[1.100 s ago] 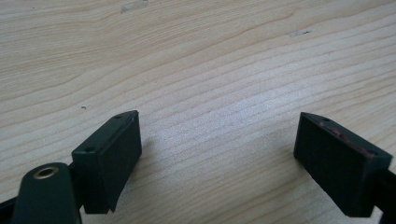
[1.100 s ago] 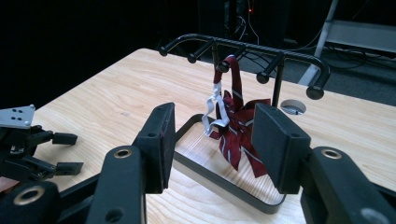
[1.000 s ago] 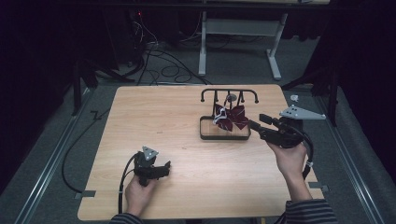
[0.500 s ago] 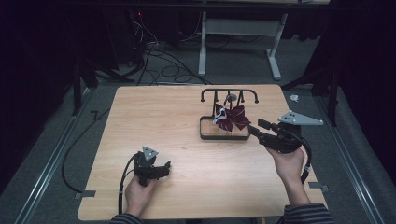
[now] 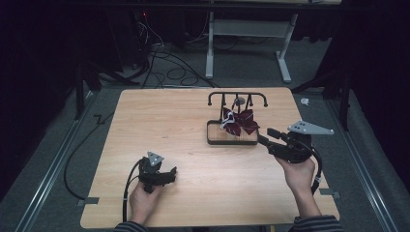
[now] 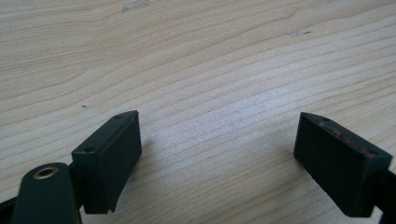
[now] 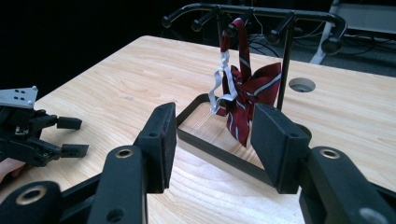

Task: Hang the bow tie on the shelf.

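While two grippers are sitting over one wooden table (image 5: 159, 121), the count is running as follows. One black rack (image 5: 237, 96) is standing on the far right part of the table, with a rectangular base frame (image 7: 219, 149) and a top bar carrying five short pegs in the right gripper view. One dark red bow tie (image 5: 240, 122) with pale stripes is hanging from one of those pegs, its white strap (image 7: 218, 88) dangling beside it, the bow reaching down over the base.

The left gripper (image 5: 167, 175) is resting low over the near left of the table in one hand (image 5: 142, 200), its two jaws standing wide apart with bare wood between them. The right gripper (image 5: 265, 137) is being held in the other hand (image 5: 300, 176) just beside the rack's near right corner, its two jaws parted and gripping nothing, pointing toward the bow tie. One round hole (image 7: 301, 85) is showing in the tabletop behind the rack.
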`<act>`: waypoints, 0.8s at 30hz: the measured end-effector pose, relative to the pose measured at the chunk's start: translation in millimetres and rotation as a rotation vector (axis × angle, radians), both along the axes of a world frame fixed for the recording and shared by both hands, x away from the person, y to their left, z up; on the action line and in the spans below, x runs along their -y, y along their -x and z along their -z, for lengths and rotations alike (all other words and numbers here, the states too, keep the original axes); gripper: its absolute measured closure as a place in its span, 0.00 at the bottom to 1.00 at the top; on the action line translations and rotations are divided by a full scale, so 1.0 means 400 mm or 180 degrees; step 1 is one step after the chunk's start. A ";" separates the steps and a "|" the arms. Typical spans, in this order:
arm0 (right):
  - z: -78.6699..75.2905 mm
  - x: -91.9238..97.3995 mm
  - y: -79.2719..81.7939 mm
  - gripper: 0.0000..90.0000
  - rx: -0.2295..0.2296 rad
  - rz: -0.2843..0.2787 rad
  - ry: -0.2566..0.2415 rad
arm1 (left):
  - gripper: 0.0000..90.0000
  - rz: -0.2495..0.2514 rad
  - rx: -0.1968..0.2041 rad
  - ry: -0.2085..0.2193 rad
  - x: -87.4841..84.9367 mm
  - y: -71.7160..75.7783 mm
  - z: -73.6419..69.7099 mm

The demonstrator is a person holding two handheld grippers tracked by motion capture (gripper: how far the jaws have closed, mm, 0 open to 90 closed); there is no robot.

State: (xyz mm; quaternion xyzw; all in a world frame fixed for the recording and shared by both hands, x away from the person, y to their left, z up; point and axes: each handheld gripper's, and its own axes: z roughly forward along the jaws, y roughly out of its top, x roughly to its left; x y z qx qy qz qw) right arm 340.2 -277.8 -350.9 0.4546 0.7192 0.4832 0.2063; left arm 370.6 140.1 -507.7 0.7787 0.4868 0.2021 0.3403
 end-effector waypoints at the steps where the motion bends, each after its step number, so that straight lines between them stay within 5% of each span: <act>1: 0.002 0.001 0.001 0.58 -0.0013 0.0003 0.0009 | 0.17 0.0000 0.0000 0.0000 0.000 0.000 0.000; 24: 0.065 0.001 0.012 0.58 -0.0212 -0.0015 -0.0050 | 0.17 0.0001 0.0000 0.0000 0.000 0.000 0.000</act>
